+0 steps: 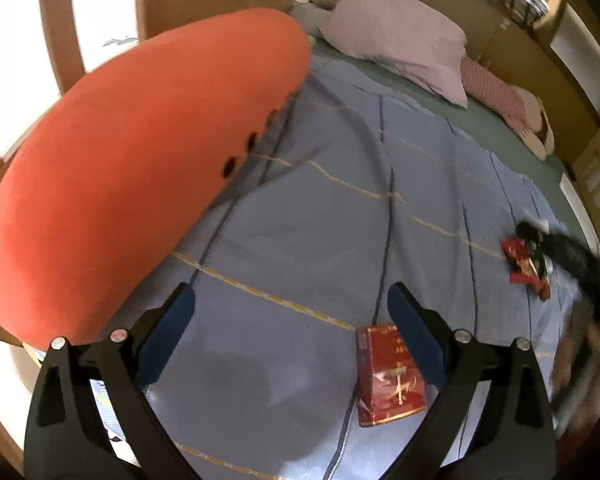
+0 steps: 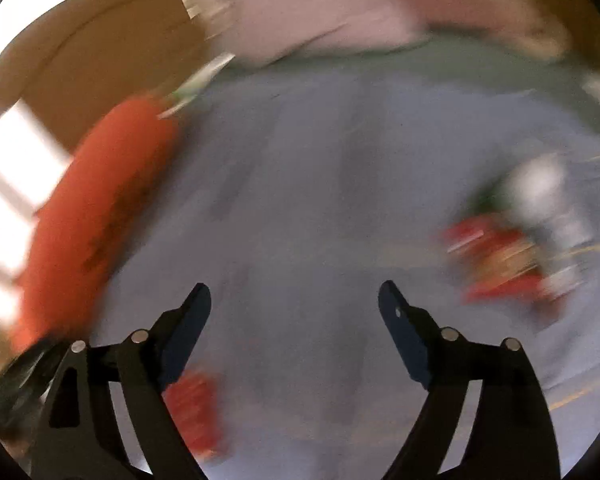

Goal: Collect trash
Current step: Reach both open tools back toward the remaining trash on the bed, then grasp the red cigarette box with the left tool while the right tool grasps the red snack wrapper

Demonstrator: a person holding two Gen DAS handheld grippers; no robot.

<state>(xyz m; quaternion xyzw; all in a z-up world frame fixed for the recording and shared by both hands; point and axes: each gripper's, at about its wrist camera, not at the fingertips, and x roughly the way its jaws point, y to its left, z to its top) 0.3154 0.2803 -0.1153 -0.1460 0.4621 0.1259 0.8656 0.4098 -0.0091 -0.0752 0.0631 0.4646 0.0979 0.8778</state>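
Two pieces of red trash lie on the blue quilt (image 1: 300, 220) of a bed. One is a red carton with gold lettering (image 1: 390, 376), lying flat just inside the right-hand finger of the left gripper (image 1: 292, 304) — whose jaws stand wide apart and pinch nothing, the carton untouched between them. The other is a crumpled red wrapper (image 1: 526, 266) well off to the right, with the blurred dark tip of the other tool right beside it. The right wrist view is badly smeared; the right gripper (image 2: 294, 300) is spread wide with only quilt between its fingers. There the wrapper (image 2: 500, 264) shows ahead and to the right, the carton (image 2: 194, 416) low by its left finger. One long orange bolster (image 1: 140, 168) lies along the left edge; one pink pillow (image 1: 396, 32) and one striped cushion (image 1: 496, 92) sit at the far end.
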